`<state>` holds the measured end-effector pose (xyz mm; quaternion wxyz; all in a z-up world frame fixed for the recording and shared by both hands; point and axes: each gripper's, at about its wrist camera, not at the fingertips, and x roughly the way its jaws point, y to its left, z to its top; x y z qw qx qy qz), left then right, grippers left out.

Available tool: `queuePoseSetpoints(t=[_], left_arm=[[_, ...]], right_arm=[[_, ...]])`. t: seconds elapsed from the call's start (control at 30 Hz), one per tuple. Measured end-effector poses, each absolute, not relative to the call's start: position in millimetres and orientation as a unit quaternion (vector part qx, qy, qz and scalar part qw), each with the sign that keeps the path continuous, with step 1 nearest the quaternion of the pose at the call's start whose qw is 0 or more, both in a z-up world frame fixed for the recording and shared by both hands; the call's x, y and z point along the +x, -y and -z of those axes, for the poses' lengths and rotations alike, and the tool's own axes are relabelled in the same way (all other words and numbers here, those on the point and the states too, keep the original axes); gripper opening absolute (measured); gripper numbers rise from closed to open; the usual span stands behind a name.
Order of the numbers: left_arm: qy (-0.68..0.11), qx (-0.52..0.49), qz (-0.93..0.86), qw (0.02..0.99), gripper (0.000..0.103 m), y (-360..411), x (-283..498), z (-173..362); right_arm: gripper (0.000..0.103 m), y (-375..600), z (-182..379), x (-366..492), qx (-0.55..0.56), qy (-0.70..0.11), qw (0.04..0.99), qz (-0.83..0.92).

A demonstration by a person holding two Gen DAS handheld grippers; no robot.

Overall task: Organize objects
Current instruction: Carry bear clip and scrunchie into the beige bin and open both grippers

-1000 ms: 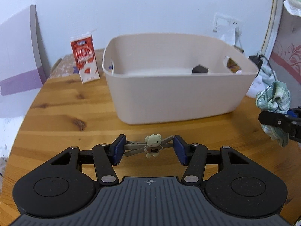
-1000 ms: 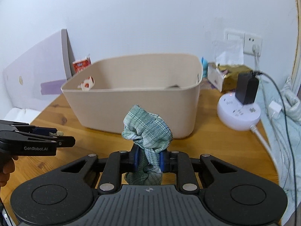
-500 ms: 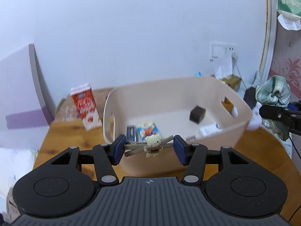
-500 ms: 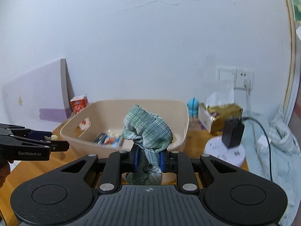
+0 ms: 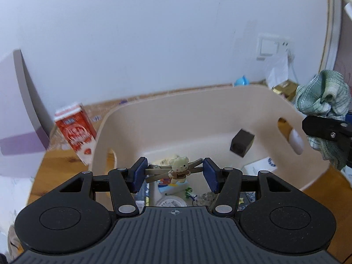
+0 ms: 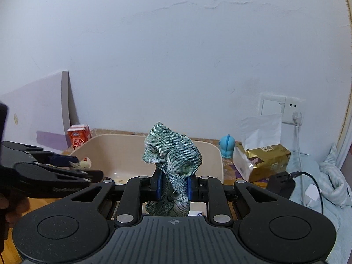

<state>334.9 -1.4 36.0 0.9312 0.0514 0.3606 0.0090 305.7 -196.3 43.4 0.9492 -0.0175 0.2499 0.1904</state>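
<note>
My left gripper (image 5: 173, 173) is shut on a tan hair clip with a small cream bear (image 5: 178, 171), held over the near side of the beige plastic bin (image 5: 198, 114). My right gripper (image 6: 173, 187) is shut on a bunched green checked cloth (image 6: 171, 151), held above the bin's near edge (image 6: 123, 145). The cloth also shows in the left wrist view (image 5: 323, 94) over the bin's right end. The left gripper shows in the right wrist view (image 6: 66, 171) at the left. The bin holds a dark cube (image 5: 242, 142), packets and a round lid.
A red milk carton (image 5: 77, 134) stands left of the bin on the wooden table (image 5: 59, 165). A purple-white board (image 6: 39, 118) leans on the wall. A blue toy (image 6: 226, 146), tissue pack (image 6: 261, 160), black charger (image 6: 279, 184) and cables lie to the right.
Both grippers have risen and moved forward over the bin, so I look down into it. Each still holds its object.
</note>
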Motion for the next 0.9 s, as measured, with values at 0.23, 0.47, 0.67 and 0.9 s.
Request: queuePoseSetpoints(t=[0.23, 0.47, 0.67, 0.9], left_arm=[[-0.401, 0.05, -0.035, 0.914, 0.057, -0.5, 359.1, -7.3], [-0.438, 0.032, -0.014, 0.898, 0.061, -3.5, 363.5, 3.3], [-0.421, 0.032, -0.014, 0.906, 0.084, -4.1, 351.2, -6.9], [-0.404, 0.03, -0.016, 0.914, 0.088, -4.4, 326.7, -27.7]], right_arm=[[0.02, 180.2, -21.8, 326.1, -0.043, -0.282, 0.94, -0.189], [0.03, 167.9, 0.5, 344.1, -0.051, -0.324, 0.924, -0.195], [0.071, 171.1, 6.0, 345.2, -0.042, -0.335, 0.922, -0.188], [0.103, 180.7, -15.9, 327.0, -0.042, -0.312, 0.932, -0.178]])
